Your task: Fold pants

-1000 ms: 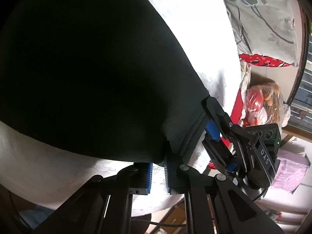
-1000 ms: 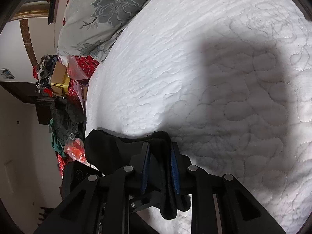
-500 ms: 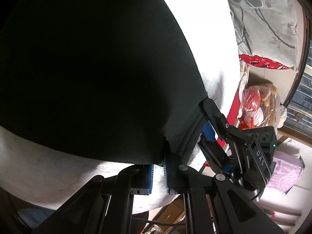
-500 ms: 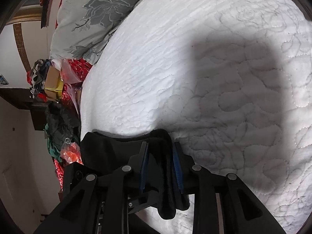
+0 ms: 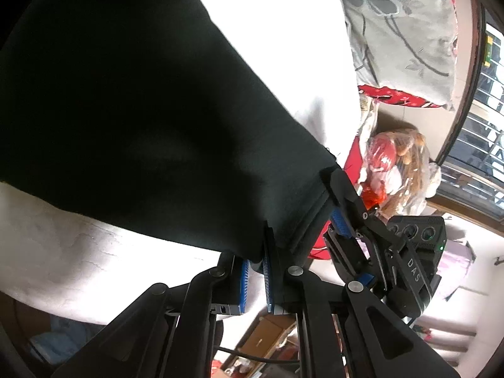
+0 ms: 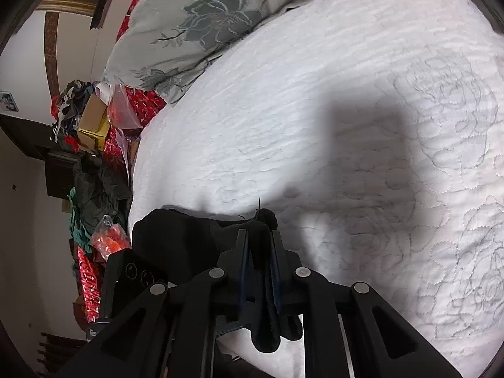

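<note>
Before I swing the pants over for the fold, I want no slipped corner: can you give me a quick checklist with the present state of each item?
1. Left claw grips the black pants edge: ok, fabric sits between its blue pads.
2. Right claw grips the other corner: ok, jaws closing with black fabric bunched between them.
3. Edge taut between the two claws: ok in the left wrist view, it runs straight to the right claw.
4. White quilt ahead bare for laying down: ok, only a shadow on it.
5. Floral pillow out of the way: ok, at the far edge.
6. Far end of the pants lying flat: cannot tell.
</note>
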`<state>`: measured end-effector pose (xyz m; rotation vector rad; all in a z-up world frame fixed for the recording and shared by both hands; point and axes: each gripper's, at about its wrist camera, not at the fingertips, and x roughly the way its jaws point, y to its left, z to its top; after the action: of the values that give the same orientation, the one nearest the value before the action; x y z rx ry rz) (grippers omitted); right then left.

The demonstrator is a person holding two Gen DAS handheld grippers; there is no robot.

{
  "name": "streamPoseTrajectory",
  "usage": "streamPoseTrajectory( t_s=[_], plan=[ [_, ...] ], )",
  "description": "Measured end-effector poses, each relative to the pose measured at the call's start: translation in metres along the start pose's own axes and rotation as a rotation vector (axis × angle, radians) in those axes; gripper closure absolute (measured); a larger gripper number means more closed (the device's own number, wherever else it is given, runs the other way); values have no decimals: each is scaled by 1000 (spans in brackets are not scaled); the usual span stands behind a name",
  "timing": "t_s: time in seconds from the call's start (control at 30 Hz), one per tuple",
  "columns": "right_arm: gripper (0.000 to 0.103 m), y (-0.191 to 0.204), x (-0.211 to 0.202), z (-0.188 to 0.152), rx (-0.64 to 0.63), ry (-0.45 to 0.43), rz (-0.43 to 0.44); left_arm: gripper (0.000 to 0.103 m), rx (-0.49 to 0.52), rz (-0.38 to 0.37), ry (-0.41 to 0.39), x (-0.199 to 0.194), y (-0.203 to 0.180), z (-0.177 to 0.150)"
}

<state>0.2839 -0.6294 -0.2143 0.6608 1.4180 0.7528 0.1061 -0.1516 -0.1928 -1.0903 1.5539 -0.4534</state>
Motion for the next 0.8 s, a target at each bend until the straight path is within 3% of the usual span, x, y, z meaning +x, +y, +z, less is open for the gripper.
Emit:
streamPoseTrajectory(
  t_s=[0.6,0.8],
  plan=[
    [93,85,21,-3,-56,-16,-35,96,-54,-128,-48,-68,42,15],
    [93,99,29,-4,-69,-11,-38,96,-65,-134,-50,-76,49,16]
  ],
)
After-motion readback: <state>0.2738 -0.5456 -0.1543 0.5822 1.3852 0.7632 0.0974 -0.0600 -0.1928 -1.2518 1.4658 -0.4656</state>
